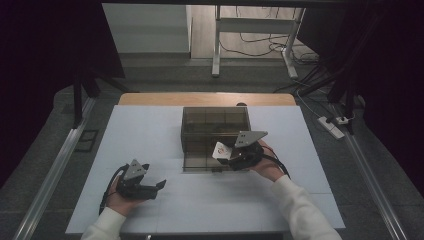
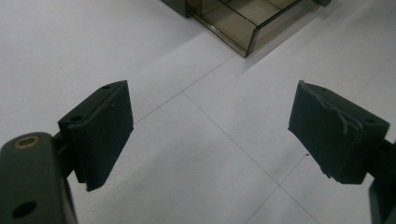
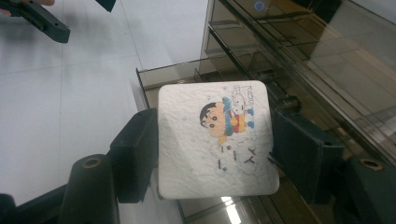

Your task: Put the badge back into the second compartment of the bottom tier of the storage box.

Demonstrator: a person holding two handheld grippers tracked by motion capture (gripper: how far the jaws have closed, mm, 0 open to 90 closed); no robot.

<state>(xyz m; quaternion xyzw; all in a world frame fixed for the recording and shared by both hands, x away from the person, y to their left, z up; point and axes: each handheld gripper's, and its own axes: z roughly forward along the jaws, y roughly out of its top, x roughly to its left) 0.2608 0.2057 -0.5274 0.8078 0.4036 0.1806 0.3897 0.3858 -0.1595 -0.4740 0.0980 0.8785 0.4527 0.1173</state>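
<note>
A white square coaster (image 3: pixel 212 140) with a cartoon print sits between the jaws of my right gripper (image 3: pixel 215 151), whose two black pads press on its left and right edges. In the high view that coaster (image 1: pixel 220 149) hangs tilted in the right gripper (image 1: pixel 229 156) over the pulled-out front drawer (image 1: pixel 200 162) of a smoked clear plastic drawer box (image 1: pixel 215 125). The drawer's front wall (image 3: pixel 173 74) lies just beyond the coaster. My left gripper (image 1: pixel 159 186) rests low near the table's front left. Its jaws stand wide apart with nothing between them, as the left gripper (image 2: pixel 210 130) view confirms.
The box stands on a white tabletop (image 1: pixel 150 135) whose wooden back edge (image 1: pixel 205 98) shows behind it. A corner of the box (image 2: pixel 243 23) lies ahead of the left gripper. The other gripper (image 3: pixel 42 18) shows far off. Metal rails and cables lie on the floor.
</note>
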